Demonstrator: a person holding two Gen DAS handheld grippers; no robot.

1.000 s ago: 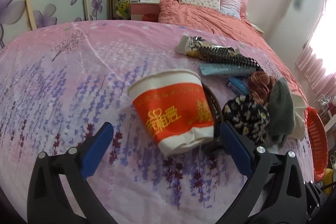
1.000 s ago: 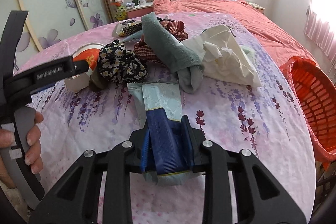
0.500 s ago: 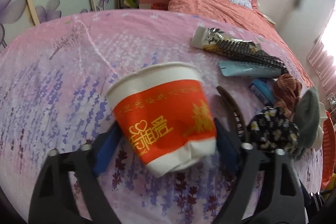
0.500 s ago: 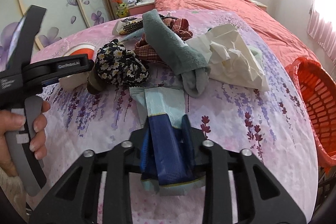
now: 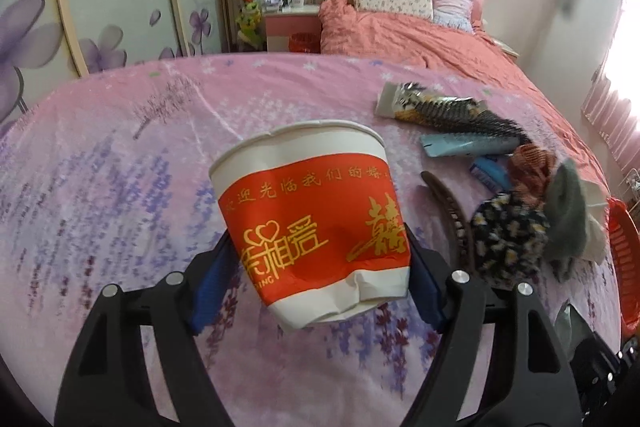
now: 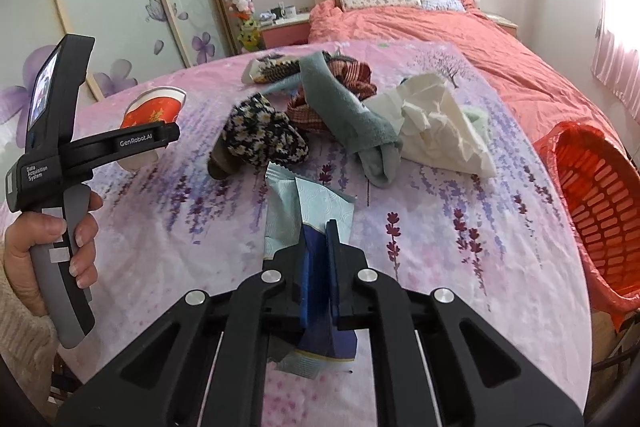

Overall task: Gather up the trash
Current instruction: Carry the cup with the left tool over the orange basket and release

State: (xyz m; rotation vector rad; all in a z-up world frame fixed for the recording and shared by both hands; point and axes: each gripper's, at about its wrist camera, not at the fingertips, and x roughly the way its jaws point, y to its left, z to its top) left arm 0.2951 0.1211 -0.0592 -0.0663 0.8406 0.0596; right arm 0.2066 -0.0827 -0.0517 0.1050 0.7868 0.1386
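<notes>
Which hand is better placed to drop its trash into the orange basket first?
Right, probably. The right gripper already pinches the wrapper, and the orange basket sits on its side; the left gripper's cup is farther away.

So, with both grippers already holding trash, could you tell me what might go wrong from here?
1. The left gripper grips the paper cup near its base, which is already creased; it could crush further or slip out.
2. The right gripper pinches the wrapper along a thin fold, with both ends loose; it may slide free on the way to the orange basket.
3. The basket stands past the table's edge, so a short drop would miss it.
</notes>
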